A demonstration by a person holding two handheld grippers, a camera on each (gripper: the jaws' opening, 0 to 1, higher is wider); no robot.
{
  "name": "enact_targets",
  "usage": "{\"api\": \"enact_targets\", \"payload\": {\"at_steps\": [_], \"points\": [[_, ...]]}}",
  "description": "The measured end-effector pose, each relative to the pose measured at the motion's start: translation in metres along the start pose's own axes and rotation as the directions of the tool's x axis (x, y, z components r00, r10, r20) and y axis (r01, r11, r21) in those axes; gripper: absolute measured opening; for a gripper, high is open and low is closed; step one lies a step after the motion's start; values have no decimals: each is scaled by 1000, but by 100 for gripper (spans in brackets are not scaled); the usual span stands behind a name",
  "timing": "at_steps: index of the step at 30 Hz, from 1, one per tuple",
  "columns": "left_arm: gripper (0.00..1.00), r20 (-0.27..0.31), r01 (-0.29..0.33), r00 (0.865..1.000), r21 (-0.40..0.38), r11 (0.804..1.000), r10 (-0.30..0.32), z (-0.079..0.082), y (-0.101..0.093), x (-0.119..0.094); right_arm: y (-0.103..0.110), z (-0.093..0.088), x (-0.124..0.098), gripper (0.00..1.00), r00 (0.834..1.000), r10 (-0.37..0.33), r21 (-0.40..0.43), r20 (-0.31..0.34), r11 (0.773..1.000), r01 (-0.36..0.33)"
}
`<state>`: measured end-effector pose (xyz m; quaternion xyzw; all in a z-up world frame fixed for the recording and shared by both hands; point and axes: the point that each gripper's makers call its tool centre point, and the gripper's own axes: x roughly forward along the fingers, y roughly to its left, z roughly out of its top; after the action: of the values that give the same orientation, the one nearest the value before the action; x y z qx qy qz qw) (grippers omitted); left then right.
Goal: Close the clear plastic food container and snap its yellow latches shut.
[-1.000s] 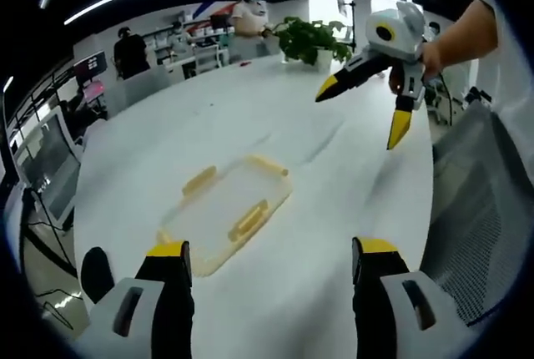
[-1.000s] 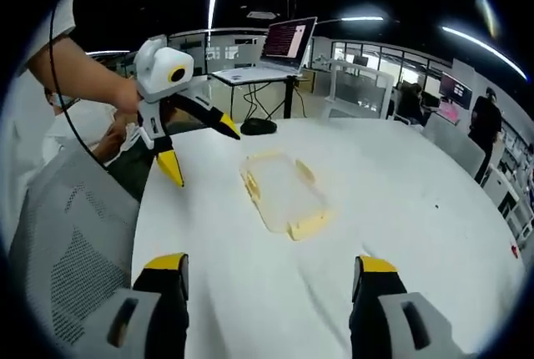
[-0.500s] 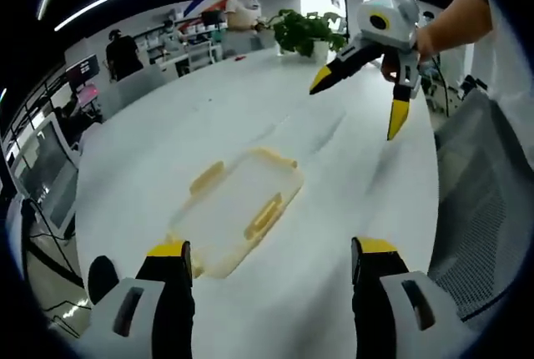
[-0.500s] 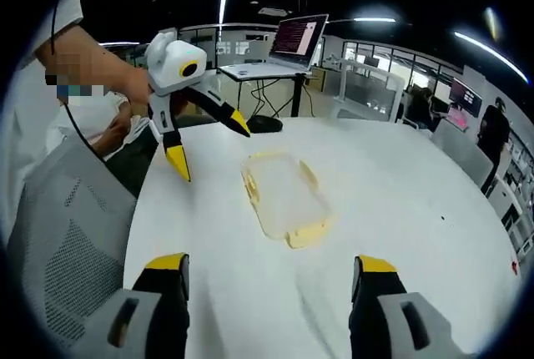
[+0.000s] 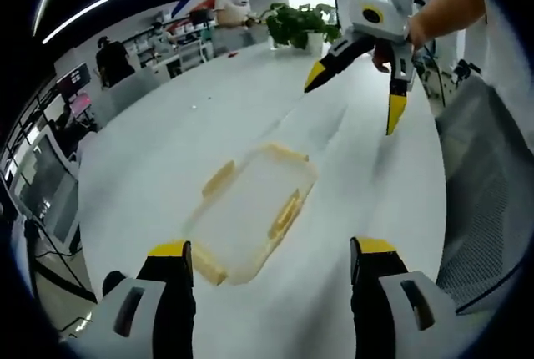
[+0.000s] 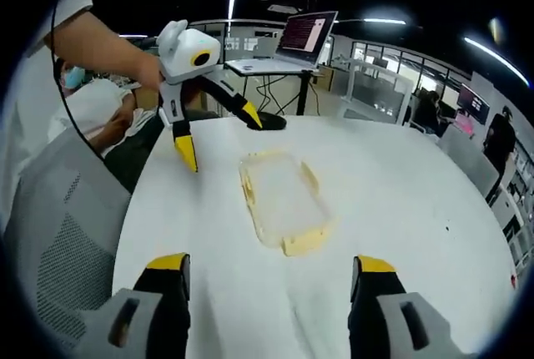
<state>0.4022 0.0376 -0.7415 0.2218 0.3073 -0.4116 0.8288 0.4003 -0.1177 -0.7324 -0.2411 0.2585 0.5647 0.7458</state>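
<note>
A clear plastic container (image 5: 250,213) with yellow latches (image 5: 286,211) flared outward lies flat on the white table (image 5: 167,142). My left gripper (image 5: 271,252) is open, its yellow-tipped jaws low on either side of the container's near end. The right gripper (image 5: 350,102) hovers open beyond the container, held by a hand. In the right gripper view the container (image 6: 282,196) lies lengthwise ahead, and my right gripper (image 6: 271,265) stands open short of it. The left gripper (image 6: 221,142) hangs open above the table (image 6: 400,200) by the container's far left corner.
A grey mesh chair (image 5: 484,200) stands at the table's edge, seen again as the chair (image 6: 58,242). A potted plant (image 5: 300,25) sits at the far rim. A laptop (image 6: 309,33) rests on a desk behind, a black object (image 6: 271,123) lies near the table's far edge, and people stand in the background.
Both views have closed in on the container, which now looks larger and nearer my left jaws. The left gripper has drifted toward the container's corner. Both grippers stay open.
</note>
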Motion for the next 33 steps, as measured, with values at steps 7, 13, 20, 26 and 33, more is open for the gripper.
{"api": "enact_targets", "payload": {"at_steps": [7, 13, 20, 26, 33], "points": [[73, -28, 11, 1000, 19, 1000, -11, -7, 6, 6, -9, 0, 9, 77, 1000, 7, -20, -11, 1000, -7], [73, -44, 16, 999, 47, 999, -14, -10, 14, 8, -15, 3, 16, 75, 999, 19, -51, -27, 998, -21], [73, -94, 47, 995, 115, 992, -36, -19, 23, 10, -21, 8, 26, 75, 998, 40, -85, -45, 995, -44], [72, -116, 60, 992, 141, 988, -43, -22, 34, 11, -24, 8, 35, 73, 997, 55, -84, -57, 995, -60], [70, -156, 99, 985, 171, 980, -72, -29, 43, 17, -25, 6, 46, 73, 994, 68, -123, -85, 989, -78]]}}
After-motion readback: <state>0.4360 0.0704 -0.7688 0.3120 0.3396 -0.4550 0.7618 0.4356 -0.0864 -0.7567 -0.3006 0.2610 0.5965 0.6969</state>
